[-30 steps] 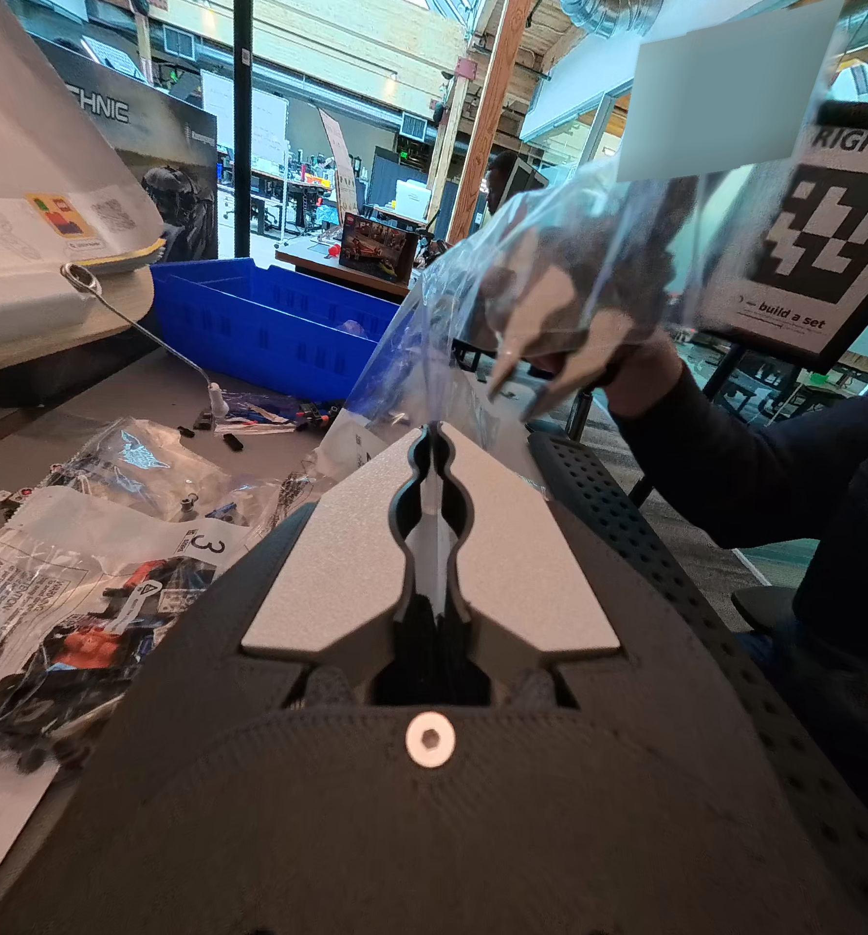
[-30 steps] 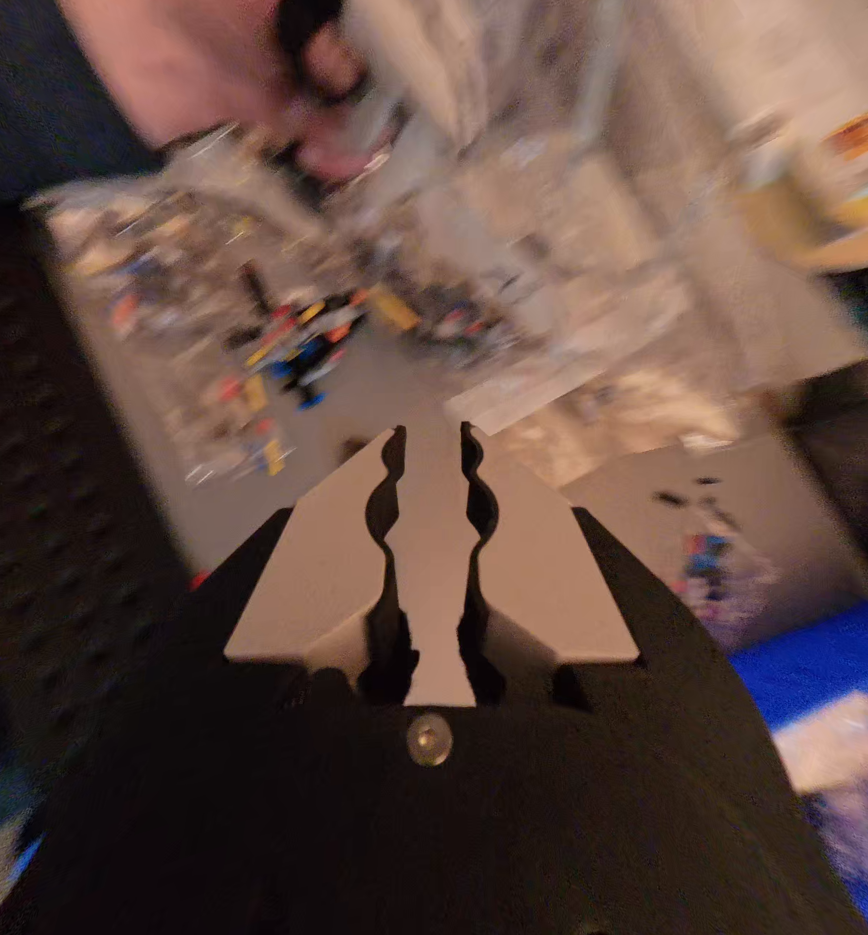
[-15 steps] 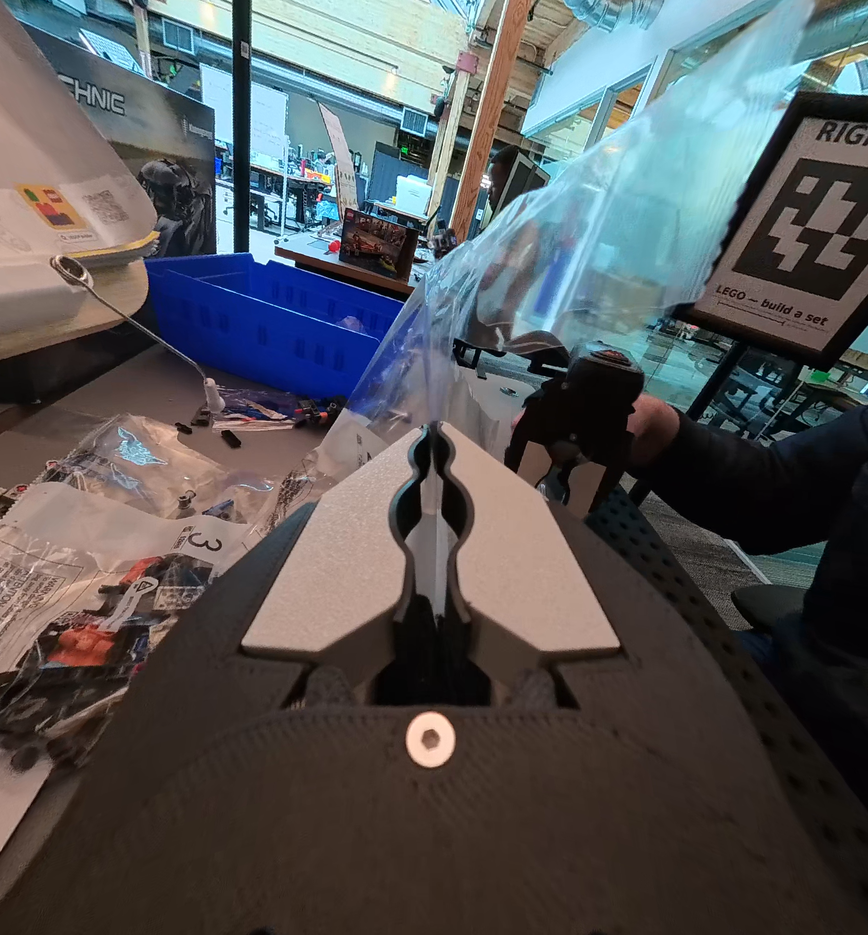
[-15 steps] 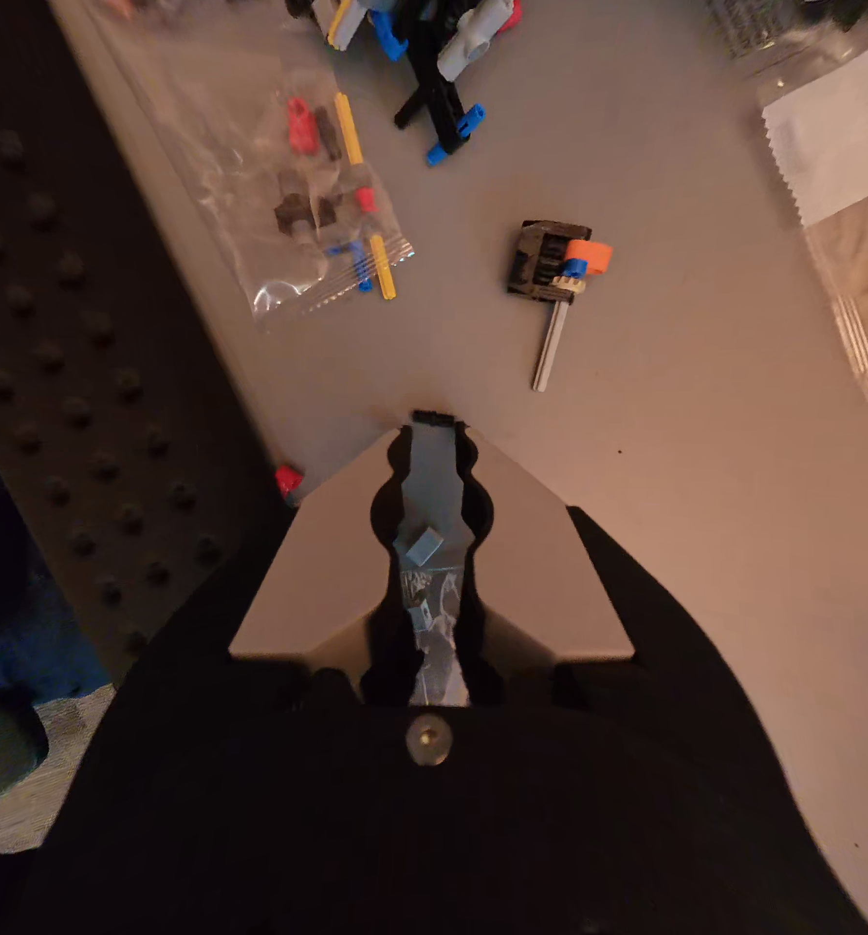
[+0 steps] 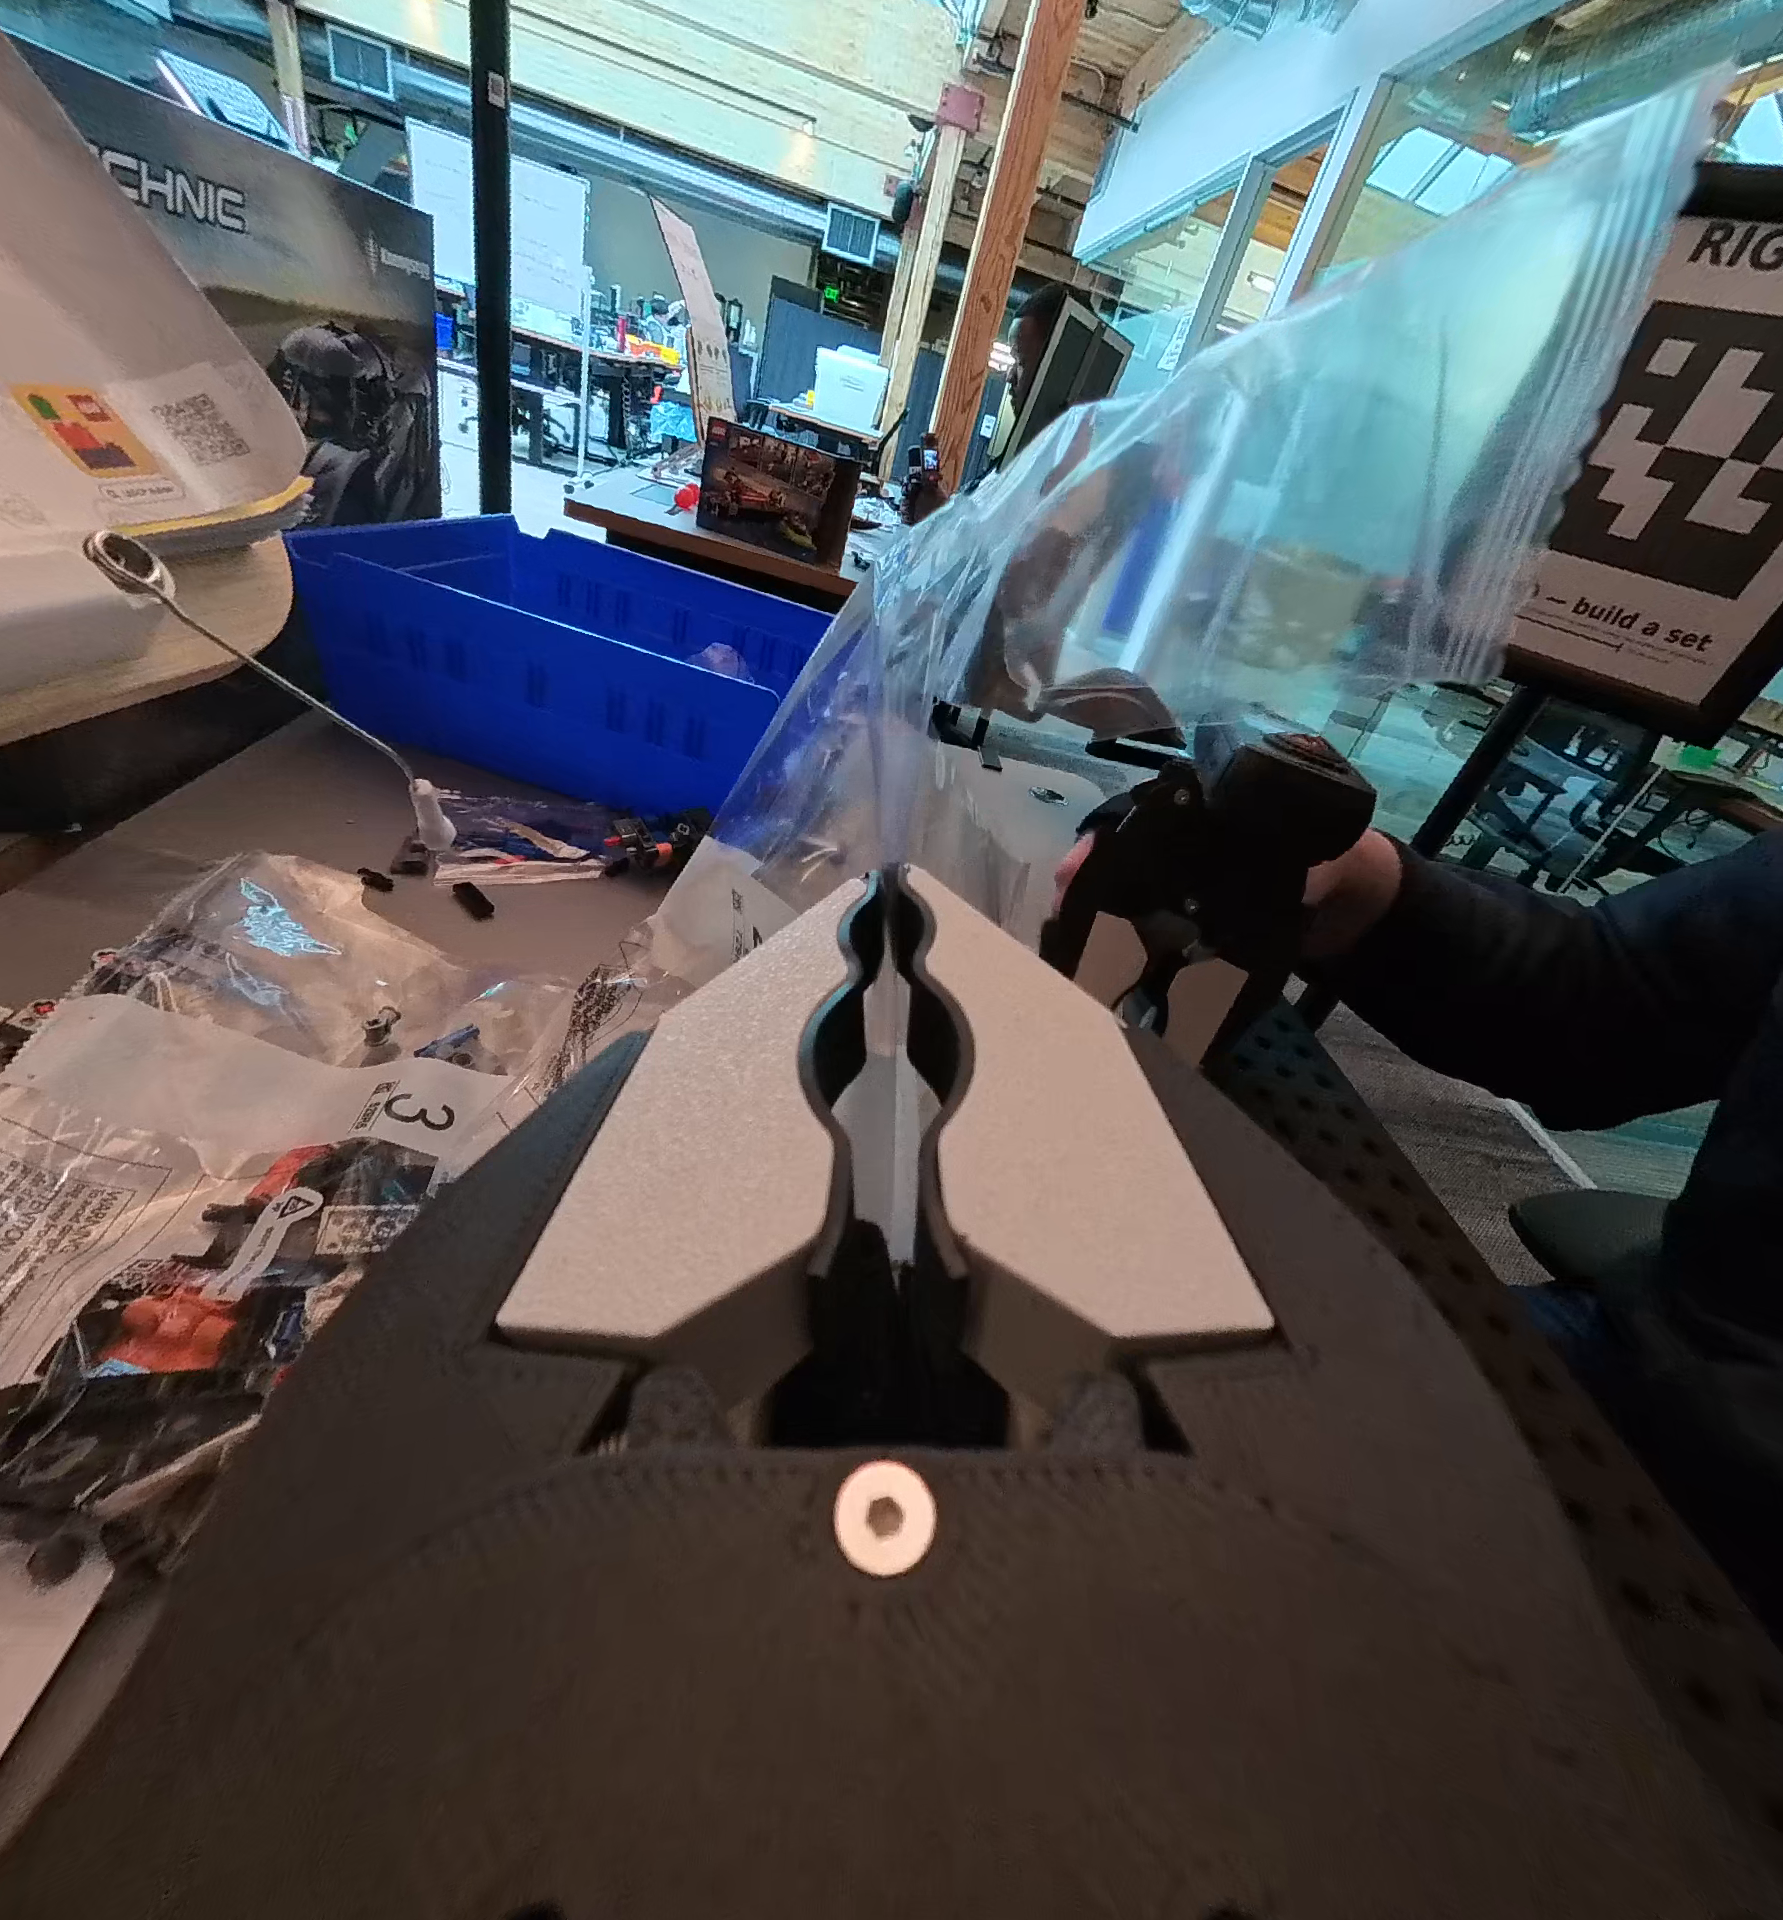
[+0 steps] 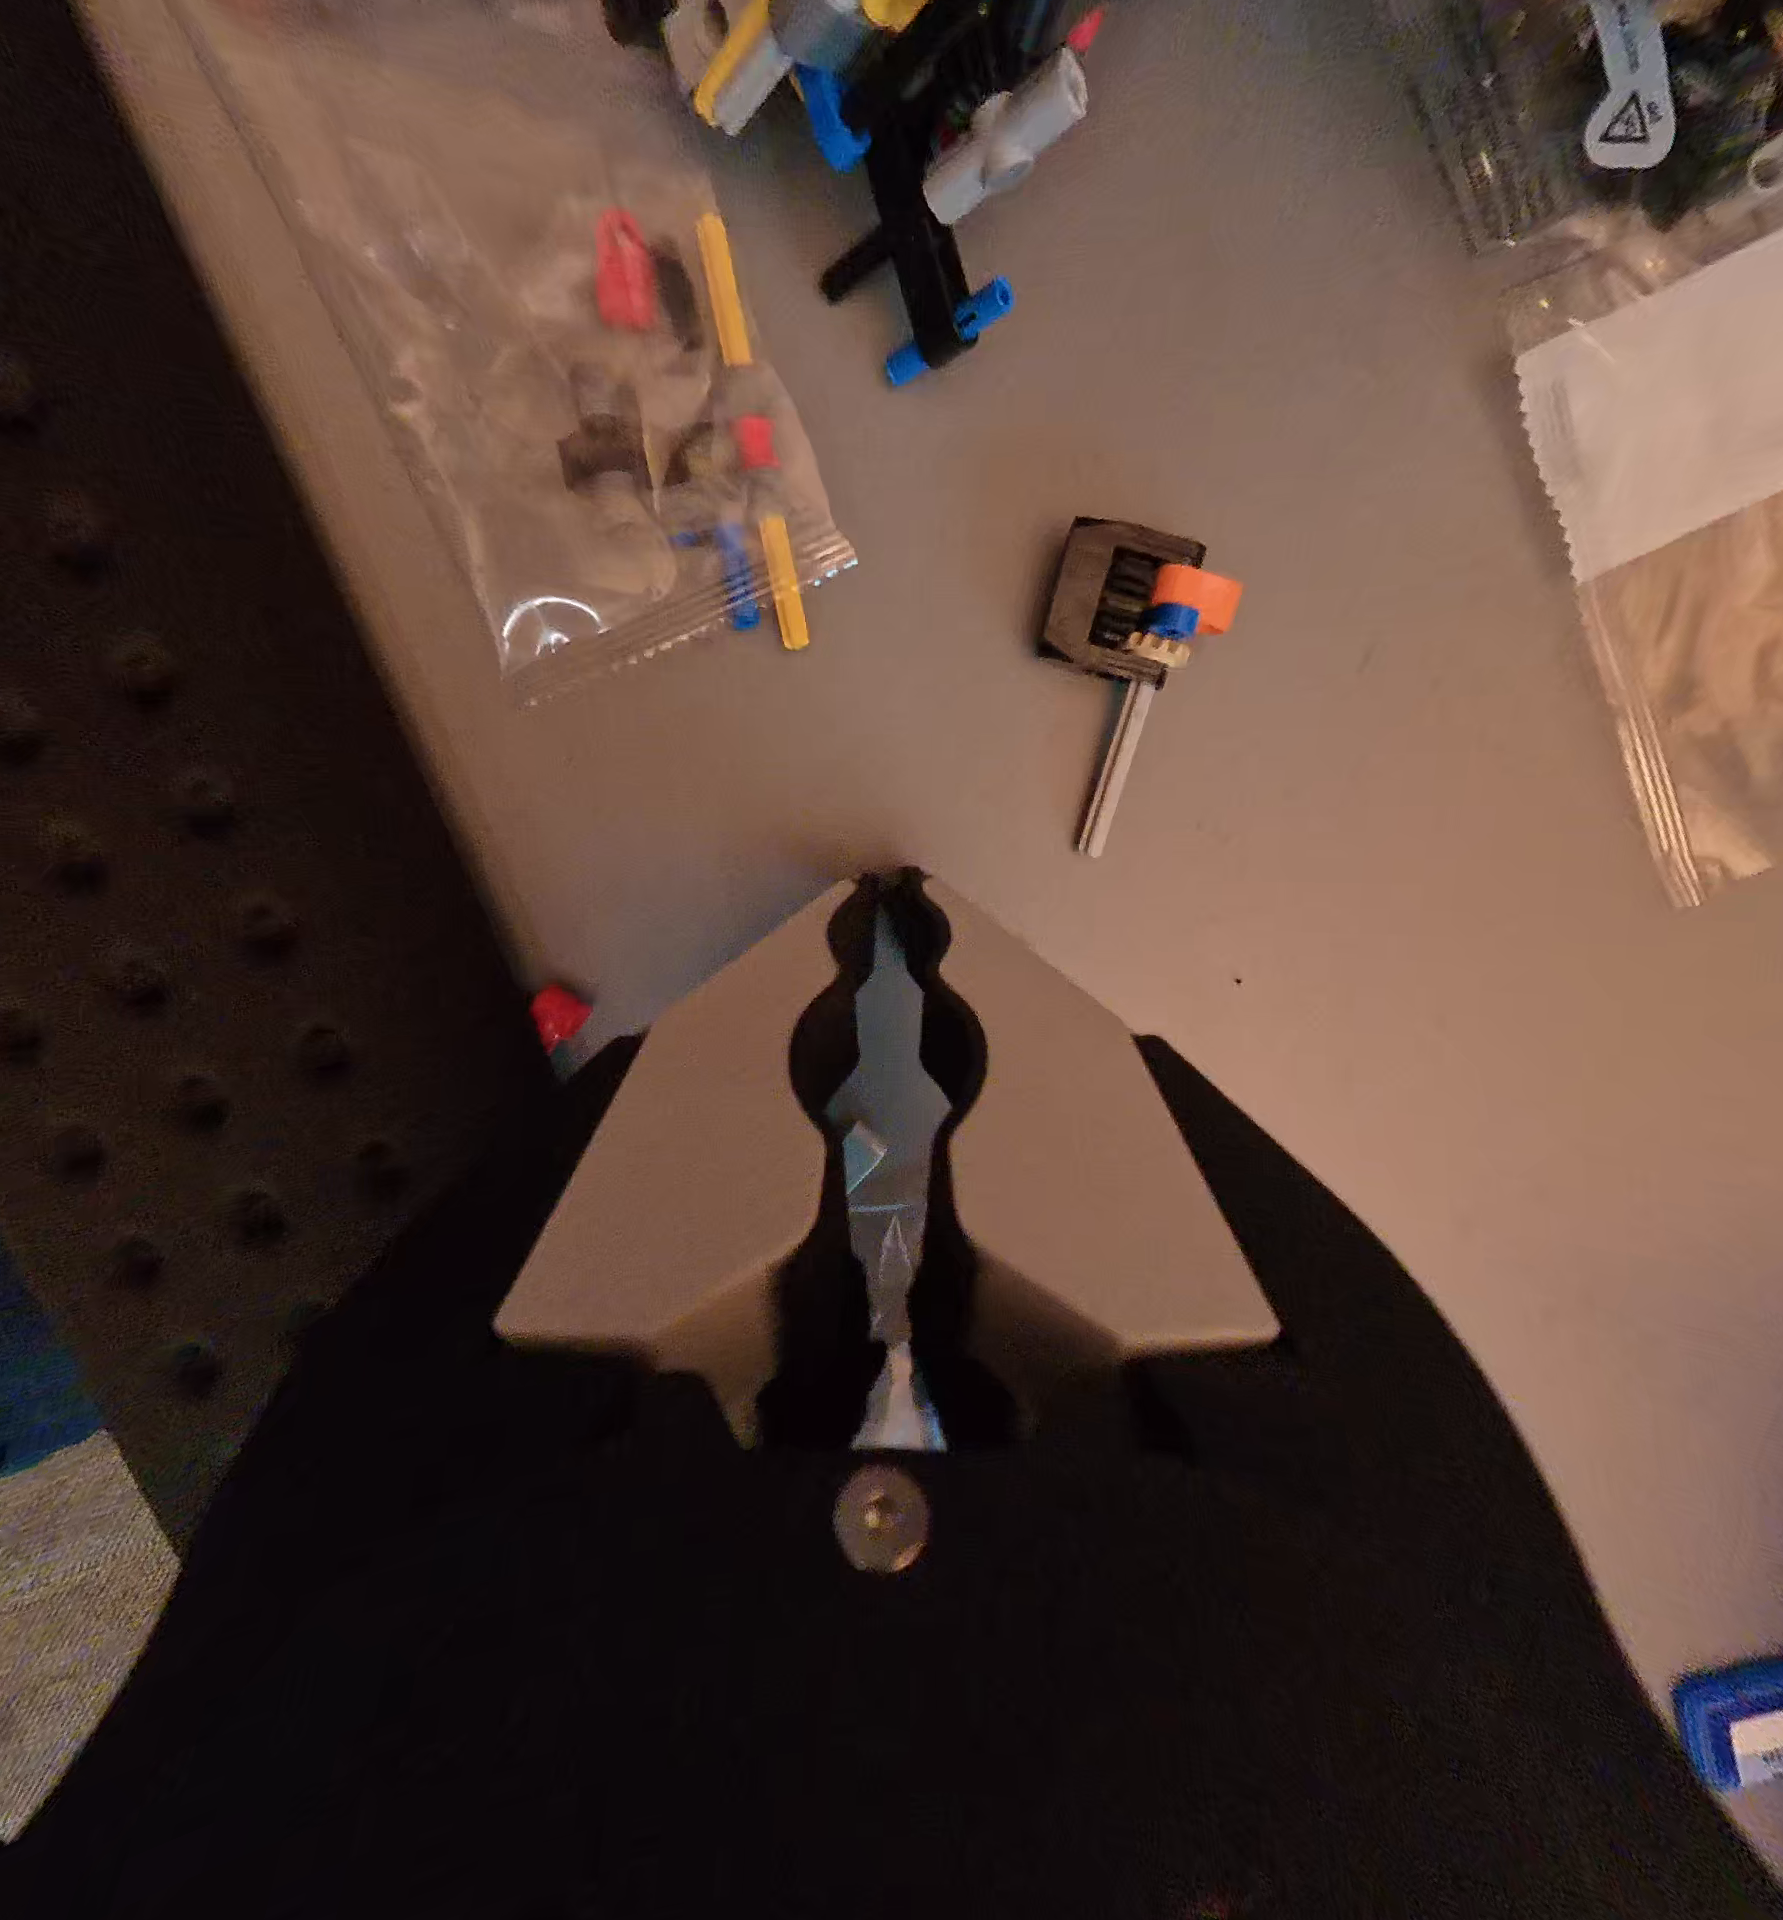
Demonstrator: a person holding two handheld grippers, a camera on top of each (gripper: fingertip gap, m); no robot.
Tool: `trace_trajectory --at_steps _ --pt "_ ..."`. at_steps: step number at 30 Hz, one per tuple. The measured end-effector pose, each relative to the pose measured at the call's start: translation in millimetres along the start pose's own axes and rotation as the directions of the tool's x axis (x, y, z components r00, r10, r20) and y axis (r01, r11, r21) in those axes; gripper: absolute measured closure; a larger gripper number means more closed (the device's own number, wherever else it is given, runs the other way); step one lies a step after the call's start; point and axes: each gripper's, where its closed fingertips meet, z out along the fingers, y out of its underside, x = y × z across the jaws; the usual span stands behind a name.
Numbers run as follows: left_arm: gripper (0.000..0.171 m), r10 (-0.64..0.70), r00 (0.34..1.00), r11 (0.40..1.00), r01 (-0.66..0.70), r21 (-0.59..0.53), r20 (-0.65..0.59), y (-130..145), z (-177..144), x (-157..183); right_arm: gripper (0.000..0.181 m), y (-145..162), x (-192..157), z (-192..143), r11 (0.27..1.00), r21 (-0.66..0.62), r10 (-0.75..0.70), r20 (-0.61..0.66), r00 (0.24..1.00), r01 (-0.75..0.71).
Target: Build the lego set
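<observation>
My left gripper [image 5: 887, 883] is shut on the edge of an empty clear plastic bag [image 5: 1282, 499] and holds it up above the table. My right gripper [image 6: 892, 883] points down at the grey table [image 6: 1334, 1039], with its tips closed on a small black piece [image 6: 892, 879] at the table surface. It also shows in the left wrist view [image 5: 1219, 831], held by a hand behind the bag. A small black assembly with an orange part and a grey axle [image 6: 1136, 613] lies just ahead of the right gripper. A partly built black, grey and blue model [image 6: 918, 156] lies farther ahead.
A small bag of loose parts [image 6: 638, 447] lies left of the assembly, and a larger bag [image 6: 1697, 582] to the right. A dark studded mat [image 6: 87, 727] borders the table. A blue bin [image 5: 554, 655], numbered part bags [image 5: 191, 1195] and an instruction booklet [image 5: 66, 416] are on the left. Tip to tip, the grippers are about 25 centimeters apart.
My right gripper swung down from the raised bag to the table, and its jaws closed on the small black piece. The left gripper held still with the bag.
</observation>
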Motion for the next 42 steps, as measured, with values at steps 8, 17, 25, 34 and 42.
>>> trace_trajectory --at_steps 8,17,25,34,42 --pt "0.171 0.003 1.0 1.0 -0.003 -0.003 0.002 -0.6 -0.5 0.0 0.18 -22.4 12.9 -25.6 0.997 0.079 -0.013 -0.064 0.998 0.018" --pt "0.171 0.006 1.0 1.0 -0.006 -0.014 -0.004 0.9 2.2 1.9 0.18 -111.3 79.3 -122.4 0.916 0.399 0.069 -0.266 0.961 0.045" --pt "0.171 0.004 1.0 1.0 -0.004 -0.013 -0.004 0.7 0.6 0.4 0.164 -111.6 98.1 -103.3 0.938 0.345 0.086 -0.31 0.947 0.028" --pt "0.171 0.0 1.0 1.0 0.0 -0.015 -0.006 2.3 2.1 0.3 0.163 -36.3 30.0 -91.8 0.984 0.172 -0.028 -0.084 0.996 0.042" --pt "0.171 0.0 1.0 1.0 0.0 -0.021 -0.005 4.0 3.9 1.6 0.161 24.3 -20.9 -40.9 0.993 -0.063 -0.093 0.102 0.99 0.1"
